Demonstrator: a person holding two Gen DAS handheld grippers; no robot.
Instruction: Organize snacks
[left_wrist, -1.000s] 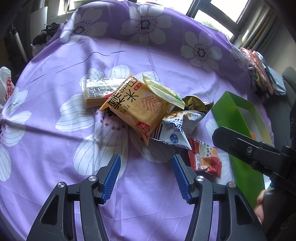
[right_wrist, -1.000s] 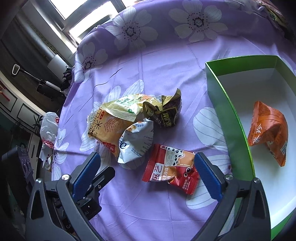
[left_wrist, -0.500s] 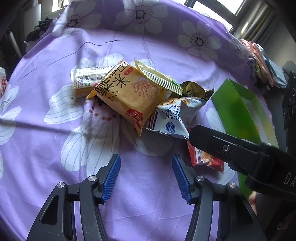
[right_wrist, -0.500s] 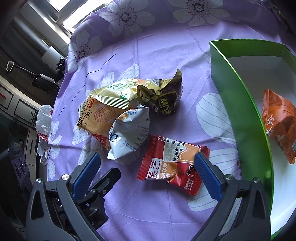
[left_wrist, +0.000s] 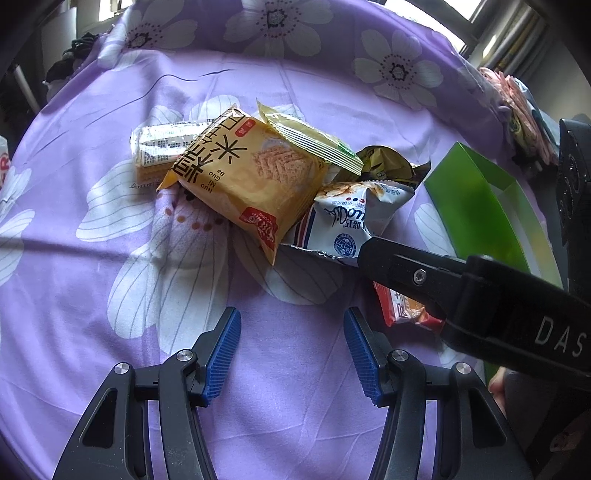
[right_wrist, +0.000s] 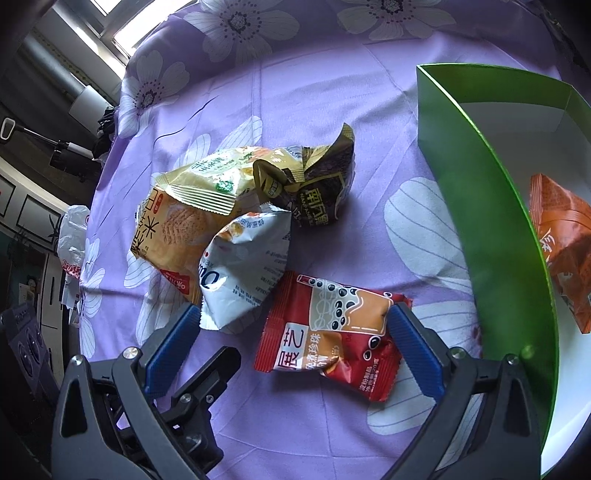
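A heap of snack packets lies on the purple flowered cloth (left_wrist: 110, 280): a yellow rice-cracker packet (left_wrist: 251, 184), a pale yellow one (right_wrist: 207, 177), a white one (right_wrist: 243, 269), a dark brown one (right_wrist: 317, 188) and a biscuit bar (left_wrist: 159, 147). Nearest me lies a red bubble-tea packet (right_wrist: 332, 332). My right gripper (right_wrist: 293, 317) is open, low over the cloth, with the red packet between its fingers; the right pad (right_wrist: 410, 339) is at the packet's edge. My left gripper (left_wrist: 291, 321) hangs open over bare cloth, nothing in it. An orange packet (right_wrist: 561, 236) sits in the green box (right_wrist: 491, 236).
The green box with a white inside stands at the right, its near wall close to my right finger. A white plastic bag (right_wrist: 74, 236) hangs at the cloth's left edge. More packets (left_wrist: 517, 99) lie at the far right. Windows and furniture ring the table.
My right gripper has come down and forward, so the red packet now lies between its fingers. In the left wrist view its finger has slid further across the red packet. The left gripper barely shifted.
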